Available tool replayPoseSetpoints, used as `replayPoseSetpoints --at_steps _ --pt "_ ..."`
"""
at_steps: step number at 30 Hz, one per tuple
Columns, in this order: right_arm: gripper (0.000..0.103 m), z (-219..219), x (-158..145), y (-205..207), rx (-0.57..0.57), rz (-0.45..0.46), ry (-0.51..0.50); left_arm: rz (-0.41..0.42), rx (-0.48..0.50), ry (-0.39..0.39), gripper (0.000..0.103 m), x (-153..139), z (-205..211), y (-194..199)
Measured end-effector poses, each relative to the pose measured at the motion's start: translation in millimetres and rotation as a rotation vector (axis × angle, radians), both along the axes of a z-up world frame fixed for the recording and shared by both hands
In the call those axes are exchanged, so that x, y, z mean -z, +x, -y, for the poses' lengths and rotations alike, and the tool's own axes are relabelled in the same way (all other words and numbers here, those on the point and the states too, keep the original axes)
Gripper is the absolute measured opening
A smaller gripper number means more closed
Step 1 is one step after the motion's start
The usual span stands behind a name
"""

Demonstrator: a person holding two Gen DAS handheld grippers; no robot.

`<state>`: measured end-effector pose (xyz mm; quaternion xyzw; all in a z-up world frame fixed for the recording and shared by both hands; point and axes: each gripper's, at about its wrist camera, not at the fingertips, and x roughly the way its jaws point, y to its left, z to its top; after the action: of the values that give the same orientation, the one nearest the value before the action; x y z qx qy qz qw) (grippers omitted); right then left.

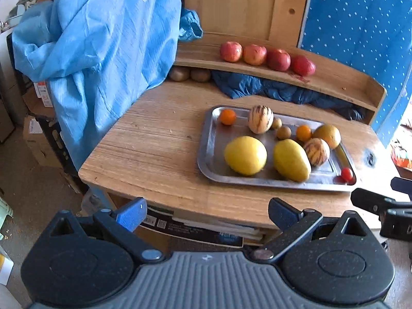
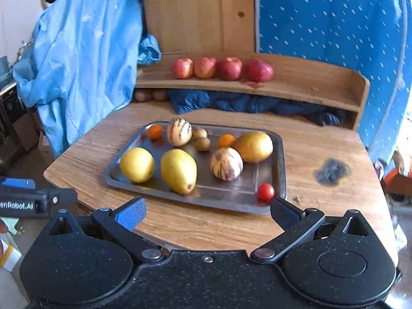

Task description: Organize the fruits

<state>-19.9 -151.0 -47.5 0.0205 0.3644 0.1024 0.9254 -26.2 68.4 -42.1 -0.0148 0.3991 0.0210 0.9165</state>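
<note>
**Fruit tray on a wooden desk, both grippers held back with fingers apart**

Wooden boards form the desk (image 2: 322, 139), which carries a raised shelf (image 2: 303, 82) along its back edge, with a wooden panel and blue dotted fabric (image 2: 334, 20) behind. A light blue cloth (image 2: 85, 51) hangs at the left, and a dark blue cloth (image 2: 231, 104) is bunched under the shelf beside two brown fruits (image 2: 150, 95).

Four red apples (image 2: 221, 68) sit in a row on the shelf, touching or nearly so.

A metal tray (image 2: 226, 195) rests on the desk and holds the loose fruit. Along its near side lie a round yellow fruit (image 2: 137, 164) and a longer yellow fruit (image 2: 179, 171), just beside each other. A striped melon (image 2: 226, 164) lies to their right, touching or nearly touching a large golden fruit (image 2: 253, 146). A second striped melon (image 2: 179, 131) stands at the far side, with a small orange (image 2: 154, 131) on its left and two small brown kiwis (image 2: 200, 139) on its right. Another small orange (image 2: 226, 140) is tucked against the golden fruit. A cherry tomato (image 2: 266, 191) sits alone in the near right corner.

The left gripper (image 1: 206, 212) hovers off the desk's near edge, fingers wide apart and empty. The right gripper (image 2: 207, 212) hangs over the near edge in front of the tray, fingers likewise spread with nothing between them; its right fingertip (image 2: 283, 209) appears just below the tomato.
</note>
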Motion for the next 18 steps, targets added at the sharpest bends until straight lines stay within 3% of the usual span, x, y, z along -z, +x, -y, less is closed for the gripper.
replayPoseSetpoints --at_steps 18 --pt "0.102 7.4 -1.0 -12.8 0.056 -0.003 0.01 0.016 0.062 0.019 0.102 -4.2 9.2 -0.1"
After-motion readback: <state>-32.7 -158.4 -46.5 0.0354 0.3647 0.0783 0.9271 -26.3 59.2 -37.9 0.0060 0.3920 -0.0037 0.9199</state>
